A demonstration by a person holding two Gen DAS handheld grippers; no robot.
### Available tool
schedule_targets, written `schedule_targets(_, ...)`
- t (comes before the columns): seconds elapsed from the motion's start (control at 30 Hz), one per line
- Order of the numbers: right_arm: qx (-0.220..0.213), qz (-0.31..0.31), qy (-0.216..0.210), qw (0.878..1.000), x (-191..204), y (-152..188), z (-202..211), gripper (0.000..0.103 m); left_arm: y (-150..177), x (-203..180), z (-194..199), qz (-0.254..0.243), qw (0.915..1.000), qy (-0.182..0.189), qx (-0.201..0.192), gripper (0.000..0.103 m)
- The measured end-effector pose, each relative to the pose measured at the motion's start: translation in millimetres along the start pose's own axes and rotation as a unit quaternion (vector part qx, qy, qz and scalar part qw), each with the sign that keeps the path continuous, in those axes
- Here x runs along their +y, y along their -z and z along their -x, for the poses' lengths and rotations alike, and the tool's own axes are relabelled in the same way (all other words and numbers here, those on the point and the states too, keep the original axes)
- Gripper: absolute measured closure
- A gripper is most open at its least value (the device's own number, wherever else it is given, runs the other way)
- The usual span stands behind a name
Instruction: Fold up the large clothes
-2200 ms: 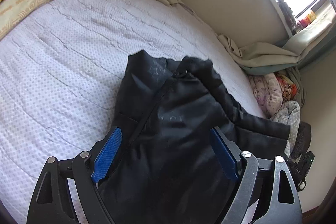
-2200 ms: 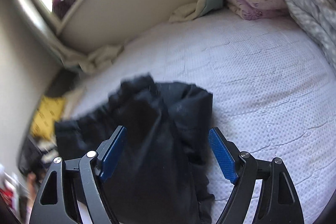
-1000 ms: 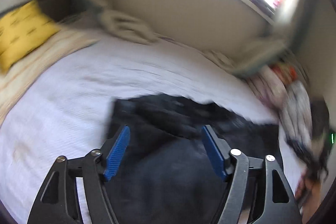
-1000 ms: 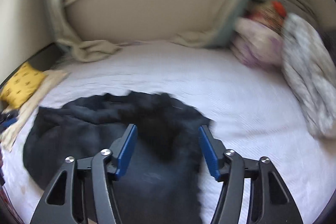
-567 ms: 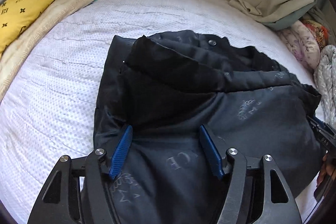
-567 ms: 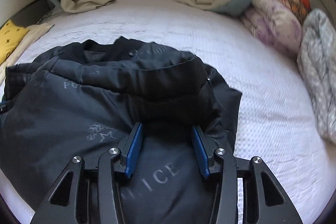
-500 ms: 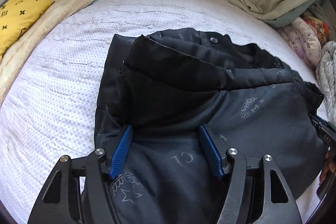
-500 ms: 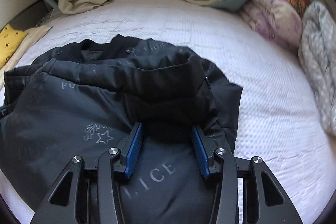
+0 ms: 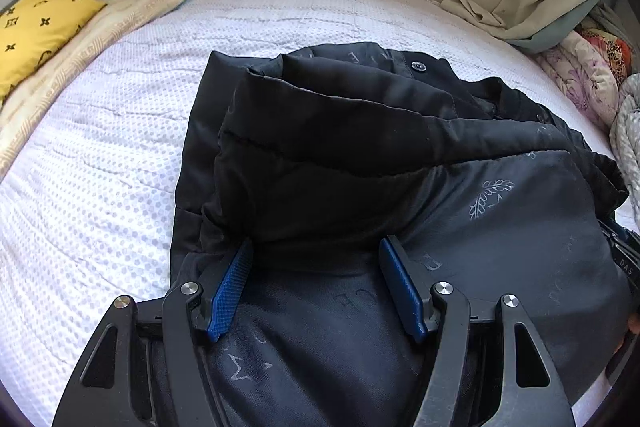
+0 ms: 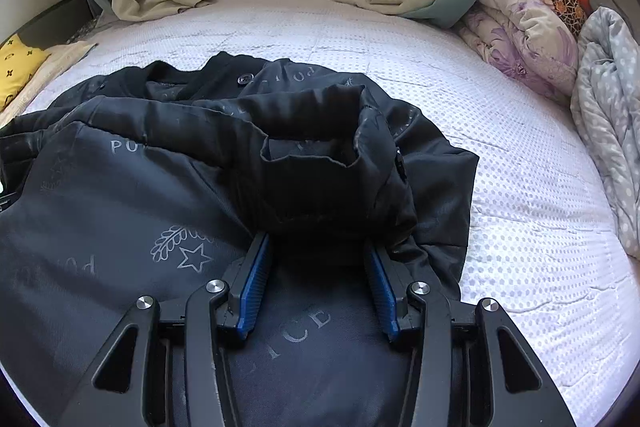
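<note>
Both grippers, left [image 9: 316, 259] and right [image 10: 318, 251], hover with jaws spread over a black jacket [image 9: 400, 163] on the bed [image 9: 100, 147].

Left gripper [image 9: 316, 247]: lower centre of its frame, black linkage arms fanning toward bottom corners, blue pads [image 9: 230, 291] wide apart, jaws spread over dark fabric, nothing pinched.

Right gripper [image 10: 318, 251]: lower centre of its frame, same low forward pose, blue pads [image 10: 254, 287] somewhat closer together, gap clear, no grip visible.
</note>
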State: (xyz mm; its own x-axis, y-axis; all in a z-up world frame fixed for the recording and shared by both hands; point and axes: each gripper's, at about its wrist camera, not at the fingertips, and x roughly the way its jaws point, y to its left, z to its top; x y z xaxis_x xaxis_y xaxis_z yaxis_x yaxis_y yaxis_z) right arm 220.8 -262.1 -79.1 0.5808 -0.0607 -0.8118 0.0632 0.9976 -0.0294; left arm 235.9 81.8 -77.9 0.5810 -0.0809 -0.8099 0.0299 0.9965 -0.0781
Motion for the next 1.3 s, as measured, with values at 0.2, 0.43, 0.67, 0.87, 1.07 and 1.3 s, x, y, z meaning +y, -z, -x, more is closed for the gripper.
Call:
schedule_targets(0.2, -0.001, -0.035, -0.033, 0.999, -12, -6, 8, 0.058, -9, -5, 17, -0.007, 0.9999, -0.007, -0.004, 0.026)
schedule_targets(0.43, -0.010, -0.084, -0.086, 0.993, -35, -23, 47, 0.046, -21, 4, 48, 0.021, 0.9995, 0.024, -0.002, 0.017)
schedule_targets(0.67, -0.003, -0.071, -0.062, 0.996, -38, -21, 50, 0.046, -14, 21, 35, 0.050, 0.9985, -0.008, 0.019, 0.009)
schedule_targets(0.87, 0.020, -0.054, -0.038, 0.998, -28, -6, 22, 0.046, -1, 60, -1, 0.168, 0.9787, 0.078, 0.088, 0.000)
schedule_targets(1.07, 0.025, -0.076, -0.045, 0.996, -32, -9, 21, 0.042, -8, 56, 6, 0.159, 0.9810, 0.066, 0.089, 0.000)
schedule_targets(1.3, 0.009, -0.116, -0.065, 0.991, -41, -24, 58, 0.030, -13, 80, 37, 0.198, 0.9731, 0.087, 0.078, 0.001)
